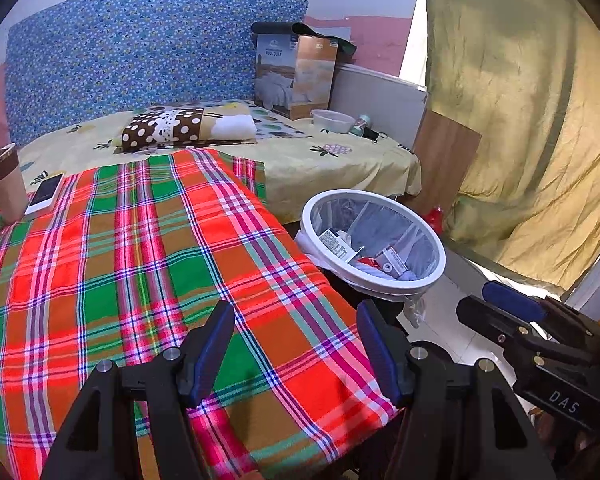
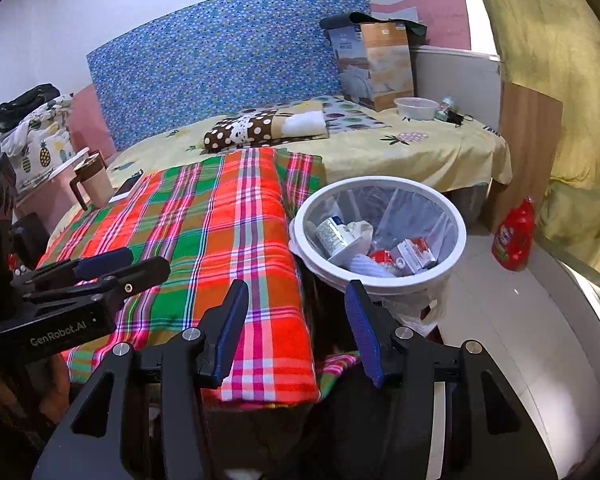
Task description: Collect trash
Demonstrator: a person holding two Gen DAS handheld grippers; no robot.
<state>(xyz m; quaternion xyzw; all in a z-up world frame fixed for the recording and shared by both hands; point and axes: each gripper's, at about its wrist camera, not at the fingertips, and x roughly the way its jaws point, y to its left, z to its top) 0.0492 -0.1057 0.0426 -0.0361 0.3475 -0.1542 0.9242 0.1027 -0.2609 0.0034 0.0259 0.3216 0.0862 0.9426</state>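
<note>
A white trash bin [image 1: 436, 248] [image 2: 458, 216] with a clear liner stands on the floor beside the plaid-covered table [image 1: 148, 248] [image 2: 220, 224]. Inside it lie a white carton [image 2: 334, 236], crumpled paper [image 2: 360, 230] and a red-and-white box [image 2: 414, 256]. My left gripper [image 1: 296, 320] hovers open over the plaid cloth's near right corner, nothing between its blue pads. My right gripper [image 2: 296, 300] stands open above the table's edge, just short of the bin, also empty. Each gripper shows in the other's view: the right one [image 1: 512, 312], the left one [image 2: 112, 264].
A brown cup [image 1: 6, 184] [image 2: 94, 184] and a white phone [image 1: 46, 192] [image 2: 126, 188] sit at the table's far left. Behind is a bed [image 1: 300, 156] with a folded cloth, a box, a plastic bowl [image 2: 416, 108]. A red bottle [image 2: 514, 236] stands on the floor by a yellow curtain [image 1: 520, 120].
</note>
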